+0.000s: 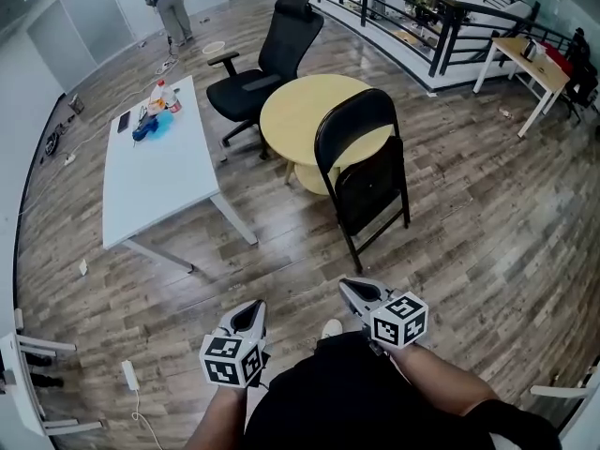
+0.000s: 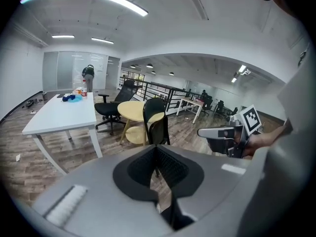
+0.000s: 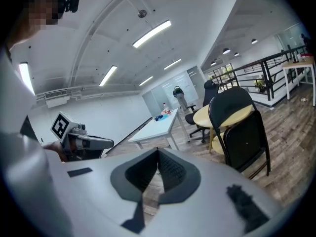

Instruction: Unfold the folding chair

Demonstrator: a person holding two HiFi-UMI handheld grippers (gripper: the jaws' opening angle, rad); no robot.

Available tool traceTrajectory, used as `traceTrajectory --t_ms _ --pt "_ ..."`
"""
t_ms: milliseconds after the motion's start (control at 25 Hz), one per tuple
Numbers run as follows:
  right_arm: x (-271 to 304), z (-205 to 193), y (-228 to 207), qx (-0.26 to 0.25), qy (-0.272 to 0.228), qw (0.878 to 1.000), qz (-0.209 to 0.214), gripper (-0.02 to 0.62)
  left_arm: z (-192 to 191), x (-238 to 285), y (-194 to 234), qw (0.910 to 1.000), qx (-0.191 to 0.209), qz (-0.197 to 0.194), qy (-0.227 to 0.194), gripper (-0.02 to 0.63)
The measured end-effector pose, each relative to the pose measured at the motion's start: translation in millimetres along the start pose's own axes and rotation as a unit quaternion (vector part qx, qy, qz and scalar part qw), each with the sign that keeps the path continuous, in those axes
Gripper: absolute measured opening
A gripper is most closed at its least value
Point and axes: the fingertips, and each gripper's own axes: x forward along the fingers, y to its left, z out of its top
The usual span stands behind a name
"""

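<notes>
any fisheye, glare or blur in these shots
Head view: strong fisheye, floor planks curve around the chair; light even, picture sharp. Left gripper view: dark rounded corners, ceiling lights blown out, chair crisp. Right gripper view: same dark corners, bright light strip, walls bowed.

The right gripper [image 3: 158, 154] has its jaws pressed together, nothing between them. Ahead and to the right of the fingertips, well apart, stands the folded chair [image 3: 244, 137] before a round table [image 3: 207, 115]. Left of the fingers hangs the left gripper [image 3: 106, 142]; beyond the tips is a white table [image 3: 158, 125].
</notes>
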Motion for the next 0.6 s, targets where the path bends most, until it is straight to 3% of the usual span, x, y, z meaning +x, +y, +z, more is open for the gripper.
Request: traceTrajectory --t_ms 320,600 --pt "41.2 27.7 -7.5 -0.004 -0.004 1.000 0.018 0.003 29.8 9.9 38.2 0.9997 0.002 0.024 -0.009 0.008" --pt "50.9 34.3 -21.4 -0.008 -0.002 1.000 0.011 0.003 28.8 31.5 44.0 0.9999 -0.005 0.014 -0.002 0.008"
